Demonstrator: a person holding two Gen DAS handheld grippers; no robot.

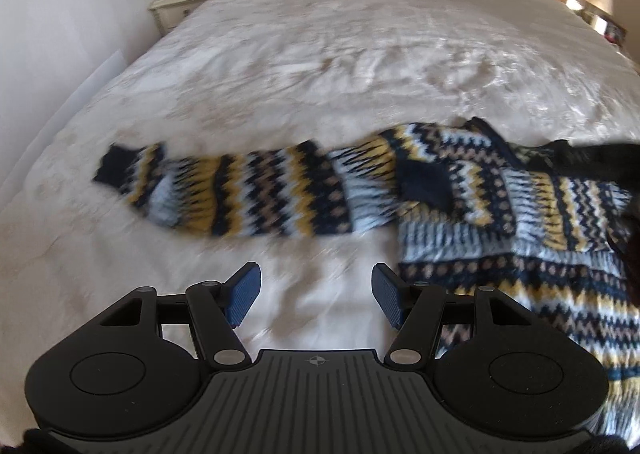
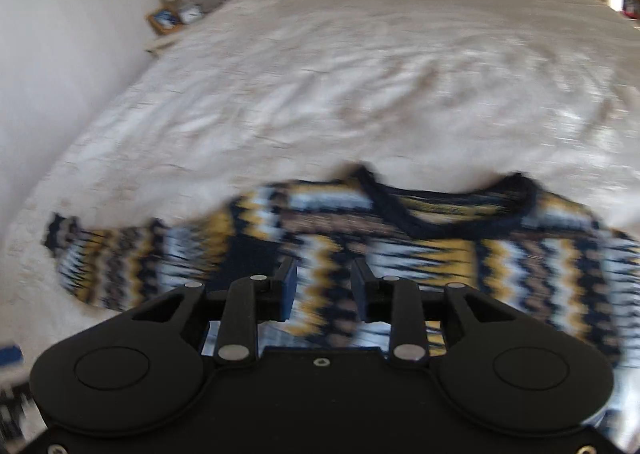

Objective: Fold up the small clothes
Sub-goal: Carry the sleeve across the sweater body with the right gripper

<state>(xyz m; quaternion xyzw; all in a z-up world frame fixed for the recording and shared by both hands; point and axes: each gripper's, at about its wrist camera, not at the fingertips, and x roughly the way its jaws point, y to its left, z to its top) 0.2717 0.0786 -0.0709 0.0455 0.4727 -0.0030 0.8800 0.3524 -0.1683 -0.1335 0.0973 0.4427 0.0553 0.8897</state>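
I see the bed (image 1: 320,54) carrying the patterned sweater (image 2: 400,246), its body partly bunched, one sleeve (image 1: 224,194) stretched out left. I judge folding barely begun. My left tongs (image 1: 316,298) and right tongs (image 2: 324,290) are both released, holding nothing

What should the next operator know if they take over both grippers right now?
Left gripper: open, empty, above bare bedspread beside the sweater's hem.
Right gripper: open, empty, over the sweater chest, below the neckline.
Sweater lies face up across the bed; one sleeve stretched out sideways, its cuff farthest from the body.
Done: laid out, roughly flat.
Left: no fold visible yet; probably bring that sleeve in first.
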